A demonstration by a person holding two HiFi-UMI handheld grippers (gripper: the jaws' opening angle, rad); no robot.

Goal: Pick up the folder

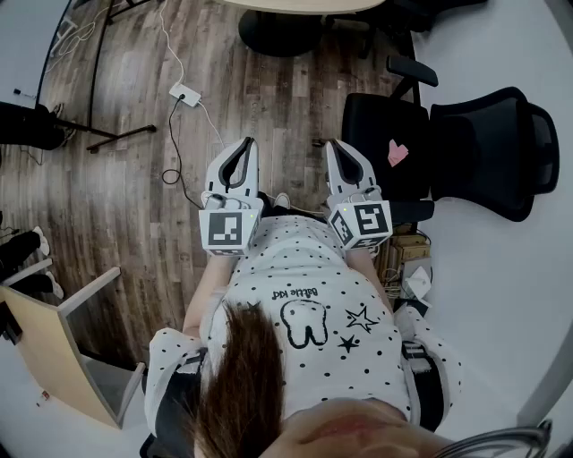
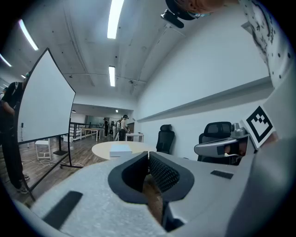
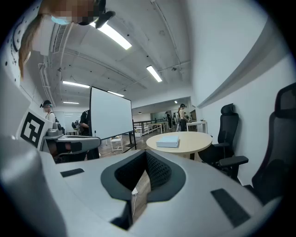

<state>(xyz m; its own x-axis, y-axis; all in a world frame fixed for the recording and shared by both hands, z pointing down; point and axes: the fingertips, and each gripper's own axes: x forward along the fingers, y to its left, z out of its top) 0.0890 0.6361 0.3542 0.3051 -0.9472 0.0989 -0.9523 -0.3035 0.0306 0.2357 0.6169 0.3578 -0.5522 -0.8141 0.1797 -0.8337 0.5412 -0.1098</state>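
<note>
The folder (image 3: 167, 142) is a pale flat pack lying on a round beige table (image 3: 185, 144), some way ahead of both grippers. It also shows in the left gripper view, where the folder (image 2: 121, 150) sits on the table (image 2: 106, 149). In the head view only the table's edge (image 1: 295, 5) appears at the top. My left gripper (image 1: 243, 145) and right gripper (image 1: 338, 147) are held side by side close to the body, pointing roughly level at the table. Both are shut with nothing between the jaws, as the left gripper (image 2: 148, 155) and right gripper (image 3: 146, 155) views show.
Black office chairs (image 1: 483, 143) stand along the white wall at the right. A white power strip (image 1: 185, 93) with cables lies on the wooden floor ahead. A whiteboard on a stand (image 2: 44, 102) is at the left, and people (image 2: 121, 127) stand far off.
</note>
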